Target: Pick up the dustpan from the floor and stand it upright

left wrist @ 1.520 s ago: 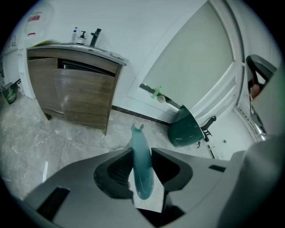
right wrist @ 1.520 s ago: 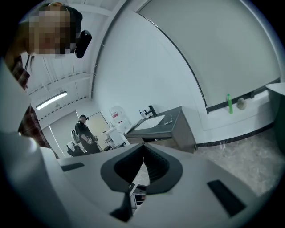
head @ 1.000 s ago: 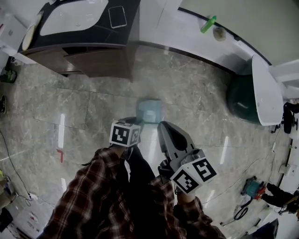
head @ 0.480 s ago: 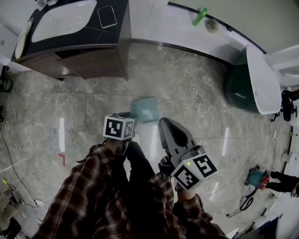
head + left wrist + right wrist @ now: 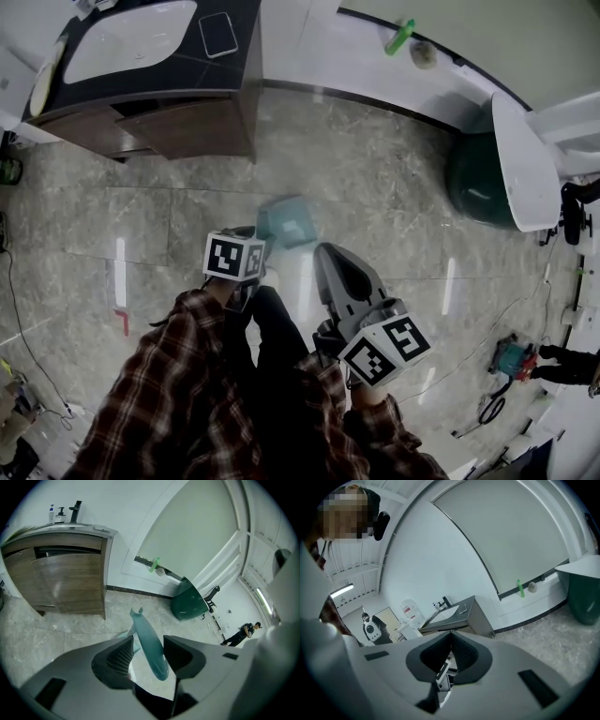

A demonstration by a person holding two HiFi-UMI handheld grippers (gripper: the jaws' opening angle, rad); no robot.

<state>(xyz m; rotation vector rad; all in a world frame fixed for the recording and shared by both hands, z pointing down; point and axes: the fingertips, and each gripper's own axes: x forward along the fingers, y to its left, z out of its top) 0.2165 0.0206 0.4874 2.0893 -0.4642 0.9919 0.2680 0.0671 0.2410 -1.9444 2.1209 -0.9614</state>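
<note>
Jaws of left claw (image 5: 149, 641) opening, dustpan (image 5: 143, 627) handle between them. Pan sits on open floor (image 5: 394, 197), clear of the cabinet (image 5: 70, 581) edge. Farther from cabinet, right claw (image 5: 451, 637) has tips together.

Bathroom-like room: wooden vanity (image 5: 187, 127) with white sink (image 5: 131, 42), grey marble-look floor tiles (image 5: 375, 187) (2 bottles (image 5: 51, 514) beside the faucet (image 5: 75, 511)).

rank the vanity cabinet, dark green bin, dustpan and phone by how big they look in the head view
1. vanity cabinet, by far the largest
2. dark green bin, though partly covered
3. dustpan, only a little smaller than the visible part of the bin
4. phone, smallest
</note>
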